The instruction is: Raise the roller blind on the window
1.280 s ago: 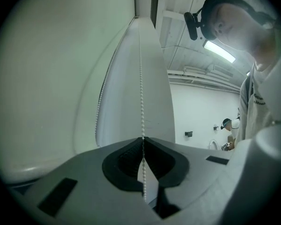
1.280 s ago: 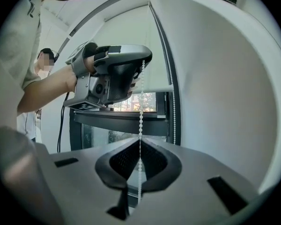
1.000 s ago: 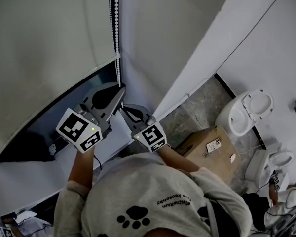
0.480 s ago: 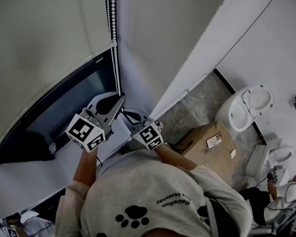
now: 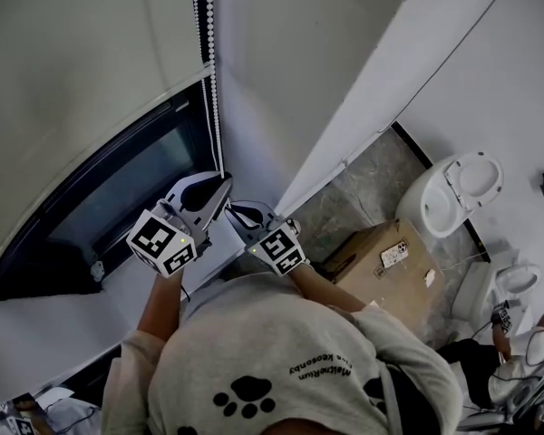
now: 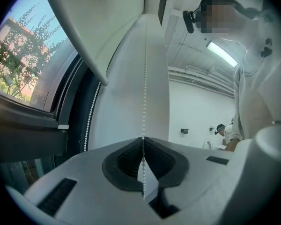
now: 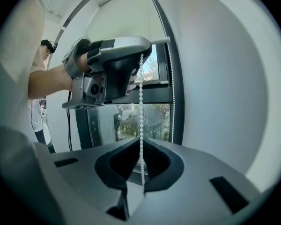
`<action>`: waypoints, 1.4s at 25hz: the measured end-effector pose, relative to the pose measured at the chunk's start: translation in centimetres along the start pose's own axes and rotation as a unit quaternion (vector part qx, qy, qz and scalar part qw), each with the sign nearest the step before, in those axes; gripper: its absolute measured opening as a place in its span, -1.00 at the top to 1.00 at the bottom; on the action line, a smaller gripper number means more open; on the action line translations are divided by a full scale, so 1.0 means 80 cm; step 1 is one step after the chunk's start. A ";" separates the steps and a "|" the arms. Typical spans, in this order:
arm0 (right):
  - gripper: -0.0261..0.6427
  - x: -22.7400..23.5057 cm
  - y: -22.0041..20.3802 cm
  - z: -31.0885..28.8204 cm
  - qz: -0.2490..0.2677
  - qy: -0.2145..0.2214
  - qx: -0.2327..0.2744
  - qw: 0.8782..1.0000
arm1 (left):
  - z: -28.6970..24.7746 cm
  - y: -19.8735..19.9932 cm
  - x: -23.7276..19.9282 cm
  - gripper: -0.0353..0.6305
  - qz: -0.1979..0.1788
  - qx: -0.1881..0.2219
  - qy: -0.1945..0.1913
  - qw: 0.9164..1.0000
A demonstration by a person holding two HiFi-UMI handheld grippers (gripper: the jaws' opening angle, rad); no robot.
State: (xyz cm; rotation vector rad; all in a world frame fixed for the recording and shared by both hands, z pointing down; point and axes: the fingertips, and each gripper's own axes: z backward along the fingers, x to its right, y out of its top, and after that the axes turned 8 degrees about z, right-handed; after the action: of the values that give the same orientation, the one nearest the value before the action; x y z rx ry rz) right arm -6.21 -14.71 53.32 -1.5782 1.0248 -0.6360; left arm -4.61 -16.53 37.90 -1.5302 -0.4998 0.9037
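At the window, the left gripper and the right gripper each pinched the bead chain tight, with the roller blind only partly raised and the upper glass covered.

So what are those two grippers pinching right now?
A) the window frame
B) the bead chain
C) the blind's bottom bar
B: the left gripper and the right gripper are each shut on the bead chain, which runs straight up from between them in both gripper views.
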 end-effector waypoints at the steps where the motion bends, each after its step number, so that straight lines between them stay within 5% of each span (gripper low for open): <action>1: 0.89 0.002 0.007 0.005 -0.003 0.000 0.005 1.000 | -0.001 0.000 0.001 0.85 0.000 0.000 -0.001 1.000; 15: 0.67 0.049 0.180 0.090 0.013 -0.061 0.108 0.992 | -0.001 0.001 -0.001 0.85 -0.013 -0.003 0.005 1.000; 35: 0.62 0.071 0.355 0.098 0.049 -0.032 0.184 0.981 | -0.010 -0.003 0.012 0.85 -0.002 0.002 -0.009 1.000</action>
State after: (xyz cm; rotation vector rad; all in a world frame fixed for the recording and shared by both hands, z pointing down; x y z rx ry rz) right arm -4.97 -16.58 23.43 -1.2092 0.8733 -0.6594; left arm -3.40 -16.28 37.84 -1.5175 -0.5140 0.9153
